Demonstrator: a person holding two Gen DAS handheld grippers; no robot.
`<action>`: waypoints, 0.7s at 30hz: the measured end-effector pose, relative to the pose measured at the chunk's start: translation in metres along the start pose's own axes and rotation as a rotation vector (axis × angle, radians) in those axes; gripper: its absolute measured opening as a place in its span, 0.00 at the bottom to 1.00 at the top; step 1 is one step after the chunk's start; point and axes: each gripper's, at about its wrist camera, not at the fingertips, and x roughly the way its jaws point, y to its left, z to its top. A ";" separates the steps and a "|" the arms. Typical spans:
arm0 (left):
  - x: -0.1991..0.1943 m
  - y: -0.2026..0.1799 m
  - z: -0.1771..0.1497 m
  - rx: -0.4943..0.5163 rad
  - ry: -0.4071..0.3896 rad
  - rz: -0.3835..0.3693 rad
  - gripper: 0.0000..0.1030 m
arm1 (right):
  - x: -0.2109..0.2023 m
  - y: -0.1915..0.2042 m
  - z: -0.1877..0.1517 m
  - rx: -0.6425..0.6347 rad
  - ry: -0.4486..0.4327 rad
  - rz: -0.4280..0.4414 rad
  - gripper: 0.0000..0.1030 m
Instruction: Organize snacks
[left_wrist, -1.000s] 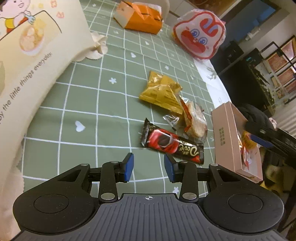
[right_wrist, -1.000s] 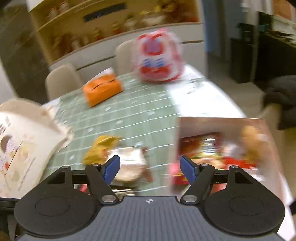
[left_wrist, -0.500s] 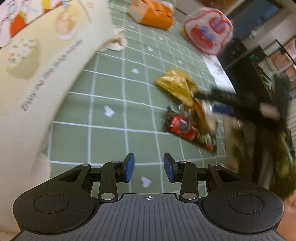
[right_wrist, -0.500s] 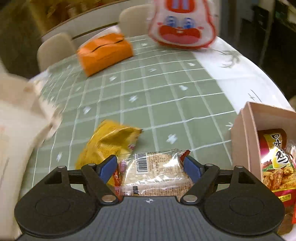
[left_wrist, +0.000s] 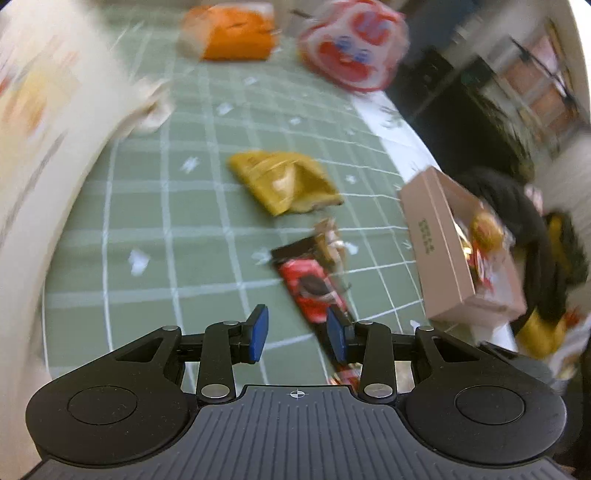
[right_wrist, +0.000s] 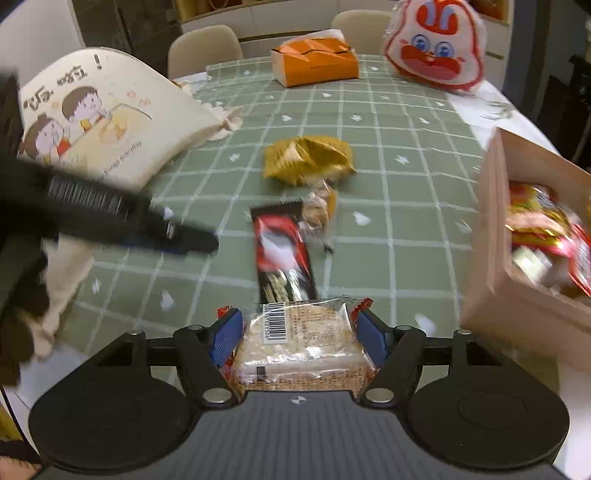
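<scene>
My right gripper (right_wrist: 300, 332) is shut on a clear cracker pack (right_wrist: 301, 343) and holds it above the table, left of the pink cardboard box (right_wrist: 491, 236) of snacks. On the green checked cloth lie a red and black chocolate bar (right_wrist: 282, 254), a small clear-wrapped snack (right_wrist: 317, 210) and a yellow packet (right_wrist: 308, 158). My left gripper (left_wrist: 297, 334) is open and empty, just above the near end of the chocolate bar (left_wrist: 308, 284). The yellow packet (left_wrist: 286, 181) and the box (left_wrist: 439, 243) also show there. The left gripper's body (right_wrist: 110, 210) shows in the right wrist view.
A cream cartoon tote bag (right_wrist: 99, 118) lies at the left. An orange tissue box (right_wrist: 314, 64) and a red and white rabbit bag (right_wrist: 437, 48) stand at the far end. Chairs (right_wrist: 203, 46) stand behind the table. The table's white edge (right_wrist: 495, 107) runs at the right.
My right gripper closed on the cracker pack and lifted it off the table. My left gripper swung right, and its view is blurred by motion.
</scene>
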 end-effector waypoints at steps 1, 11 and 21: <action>0.001 -0.010 0.005 0.057 -0.006 0.009 0.38 | -0.002 -0.002 -0.004 0.004 -0.003 -0.018 0.68; 0.064 -0.052 0.049 0.165 -0.001 0.089 0.38 | -0.045 -0.021 -0.030 0.117 -0.064 -0.184 0.71; 0.091 -0.066 0.038 0.276 0.026 0.146 0.38 | -0.060 -0.030 -0.053 0.159 -0.048 -0.254 0.72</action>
